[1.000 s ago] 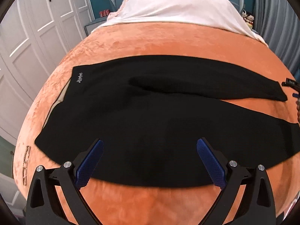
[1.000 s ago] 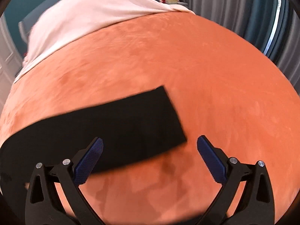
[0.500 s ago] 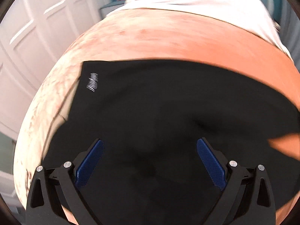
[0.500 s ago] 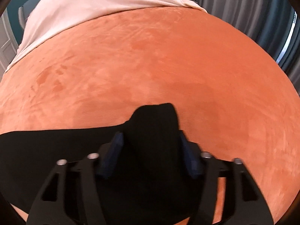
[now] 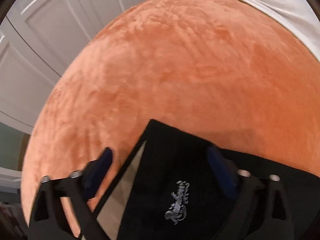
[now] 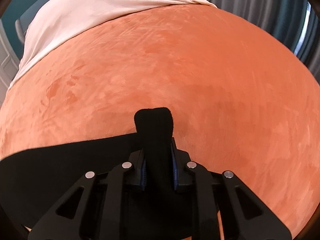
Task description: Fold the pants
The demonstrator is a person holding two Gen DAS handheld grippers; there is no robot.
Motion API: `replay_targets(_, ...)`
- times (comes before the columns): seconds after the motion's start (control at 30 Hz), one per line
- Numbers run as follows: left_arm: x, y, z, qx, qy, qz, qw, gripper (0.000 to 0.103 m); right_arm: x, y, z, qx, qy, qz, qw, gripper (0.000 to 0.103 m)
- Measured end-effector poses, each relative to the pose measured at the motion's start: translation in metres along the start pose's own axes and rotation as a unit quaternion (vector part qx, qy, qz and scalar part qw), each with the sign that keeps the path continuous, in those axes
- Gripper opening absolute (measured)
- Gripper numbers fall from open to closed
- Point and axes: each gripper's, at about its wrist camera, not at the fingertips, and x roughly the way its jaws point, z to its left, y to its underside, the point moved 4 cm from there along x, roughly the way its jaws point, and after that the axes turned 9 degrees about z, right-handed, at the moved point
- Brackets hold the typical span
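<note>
Black, soft pants (image 5: 180, 160) were spread on a fuzzy orange blanket (image 5: 180, 70) that covered a big bed. The blanket looked like velvet, with light and dark brush marks all over it.

In the left wrist view, the waist end of the pants was seen near the camera. A sharp corner of the cloth pointed toward the far side. A curly silver logo (image 5: 178, 203) was stitched on the black cloth. A pale lining (image 5: 122, 200) was shown inside the open waist, shaped like a long triangle. The left gripper (image 5: 160, 160) was held wide, with its blue ridged fingertips (image 5: 104, 160) set on both sides of the waist corner. The left finger was over the orange blanket and the right one was over the black cloth. Nothing was pinched yet.

In the right wrist view, the right gripper (image 6: 159, 156) was squeezed tight on a bunched piece of the pants (image 6: 154, 132). The cloth was pushed up between the blue pads (image 6: 174, 172) into a rounded, thick hump. The rest of that leg was laid flat and stretched away to the left.

A smooth white sheet (image 6: 90, 6) was seen at the far end of the bed. White panelled doors (image 5: 40, 50) were seen on the left, and grey pleated curtains (image 6: 260, 2) on the right.
</note>
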Motion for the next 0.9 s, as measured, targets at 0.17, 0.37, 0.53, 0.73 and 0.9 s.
replay_targets(0.17, -0.019, 0.001, -0.005, 0.018, 0.026, -0.02, 0.9993, 0.019, -0.013, -0.001, 0.005, 0.006, 0.004, -0.008, 1.0, 0.018)
replay_targets(0.37, -0.101, 0.022, 0.009, 0.035, 0.087, -0.103, 0.9902, 0.018, -0.082, 0.007, 0.012, -0.014, -0.028, -0.064, 0.997, 0.017)
replay_targets(0.53, -0.184, 0.088, 0.044, 0.079, 0.112, -0.157, 0.978, 0.018, -0.16, 0.037, 0.008, -0.056, -0.058, -0.115, 0.99, 0.017)
replay_targets(0.73, -0.212, 0.169, 0.089, 0.124, 0.081, -0.153, 0.9769, 0.019, -0.226, 0.12, -0.024, -0.112, -0.051, -0.138, 0.983, 0.017)
replay_targets(0.9, -0.158, 0.223, 0.112, 0.149, 0.004, -0.099, 0.9838, 0.021, -0.186, 0.2, -0.06, -0.126, -0.002, -0.055, 0.99, 0.017)
